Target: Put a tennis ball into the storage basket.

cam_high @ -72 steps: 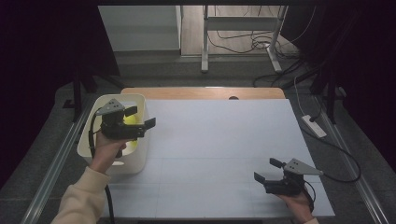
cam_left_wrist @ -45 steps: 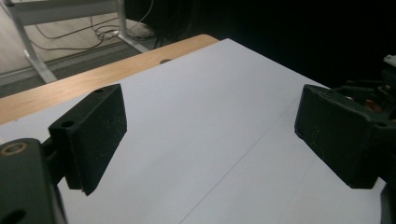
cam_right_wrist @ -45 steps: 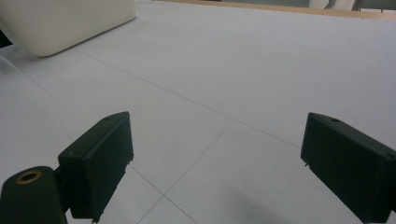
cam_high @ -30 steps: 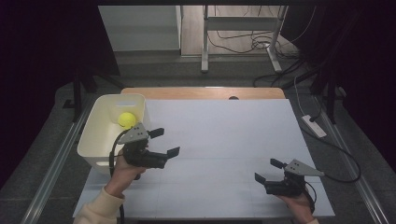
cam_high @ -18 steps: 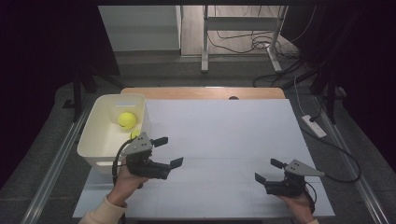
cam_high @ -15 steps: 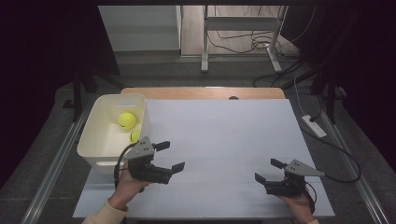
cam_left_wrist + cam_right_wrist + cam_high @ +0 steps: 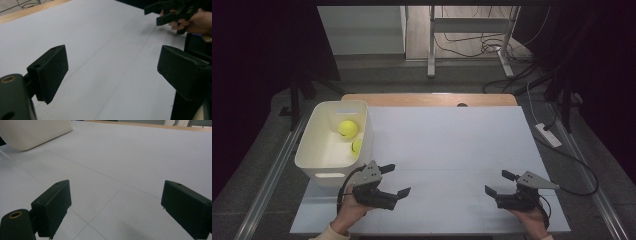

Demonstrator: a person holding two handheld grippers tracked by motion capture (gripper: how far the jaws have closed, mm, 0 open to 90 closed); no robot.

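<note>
While both stand spread and empty, left gripper (image 7: 395, 179) sits near the bin (image 7: 314, 158), right gripper (image 7: 497, 183) near the table's front edge.

Table (image 7: 447, 100): wooden top, covered by white sheet (image 7: 452, 145). Floor (image 7: 377, 75): grey near the table, pale wood beyond. Metal stand (image 7: 469, 22) at back, loose cables (image 7: 484, 45) around it. White power strip (image 7: 548, 135) at right. Surroundings dark.

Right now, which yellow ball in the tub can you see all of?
The ball farther back in the tub: that tennis ball shows whole. The other ball sits against the right wall, half hidden by the rim.
</note>
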